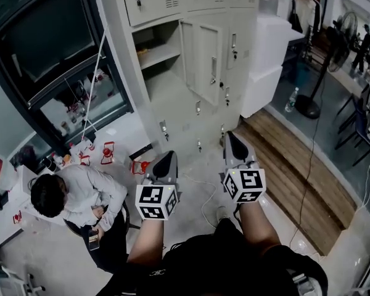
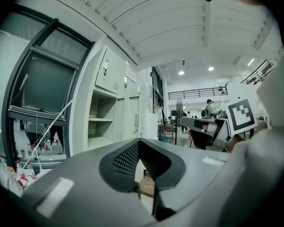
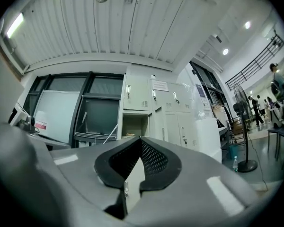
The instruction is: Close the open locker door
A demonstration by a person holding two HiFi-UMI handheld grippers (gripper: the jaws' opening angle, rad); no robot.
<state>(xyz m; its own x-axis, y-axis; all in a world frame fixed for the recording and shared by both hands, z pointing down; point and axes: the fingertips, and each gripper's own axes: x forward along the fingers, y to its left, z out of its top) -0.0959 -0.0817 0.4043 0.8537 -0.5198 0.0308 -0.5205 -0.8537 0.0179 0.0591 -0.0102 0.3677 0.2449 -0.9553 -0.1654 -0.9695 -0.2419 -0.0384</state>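
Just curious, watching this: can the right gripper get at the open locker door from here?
Probably, but not without moving closer. The right gripper, jaws shut, is apart from the open locker door, and only floor shows between them.

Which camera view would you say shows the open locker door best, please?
The head view: the open locker door stands swung out, whole. Both gripper views show it small, far beyond their jaws.
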